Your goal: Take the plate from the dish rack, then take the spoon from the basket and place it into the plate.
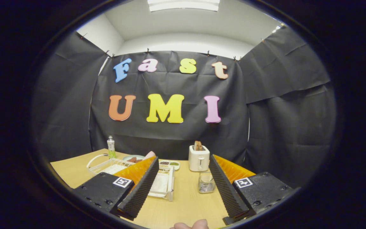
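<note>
Booth: black cloth walls around a wooden table (186, 200).
Gripper (183, 198): fingers spread apart, holding nothing.
Dish rack (165, 186): white wire, just ahead of the left finger; plate cannot be told apart.
Basket (206, 183): small mesh, beside the right finger; contents unclear.
Toaster (199, 158): beyond the basket, bread in its slots.

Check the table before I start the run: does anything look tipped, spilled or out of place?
Nothing stands out. The dish rack, mesh basket, toaster and bottle all stand upright on the table, with no spill. The gripper is open above it.
</note>
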`<state>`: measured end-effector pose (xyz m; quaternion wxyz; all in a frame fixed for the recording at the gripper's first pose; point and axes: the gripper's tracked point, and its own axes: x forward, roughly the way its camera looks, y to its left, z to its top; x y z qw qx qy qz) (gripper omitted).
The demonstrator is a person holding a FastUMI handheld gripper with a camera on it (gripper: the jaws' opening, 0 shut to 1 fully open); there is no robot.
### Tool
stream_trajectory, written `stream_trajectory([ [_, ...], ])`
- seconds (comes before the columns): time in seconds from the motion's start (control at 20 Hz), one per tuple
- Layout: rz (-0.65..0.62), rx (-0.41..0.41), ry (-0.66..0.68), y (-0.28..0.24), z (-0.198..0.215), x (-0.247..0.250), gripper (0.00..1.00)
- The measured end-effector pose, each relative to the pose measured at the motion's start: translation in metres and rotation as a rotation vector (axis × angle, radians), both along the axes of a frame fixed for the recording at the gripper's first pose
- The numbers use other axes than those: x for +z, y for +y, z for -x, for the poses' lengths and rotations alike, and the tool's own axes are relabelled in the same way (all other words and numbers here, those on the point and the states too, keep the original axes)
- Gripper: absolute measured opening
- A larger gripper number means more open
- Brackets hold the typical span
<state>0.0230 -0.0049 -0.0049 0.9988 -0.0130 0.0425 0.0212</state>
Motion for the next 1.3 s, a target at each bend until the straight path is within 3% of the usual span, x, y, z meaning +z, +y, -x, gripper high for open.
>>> stream_trajectory([
  [0.25,0.067,0.07,0.07,0.013,-0.029,0.014,1.0],
  [0.75,0.021,0.259,0.368,0.081,-0.126,0.034,1.0],
  [0.95,-0.011,0.31,0.577,0.109,-0.159,0.009,1.0],
  [1.3,-0.068,0.291,0.875,0.134,-0.211,-0.058,1.0],
])
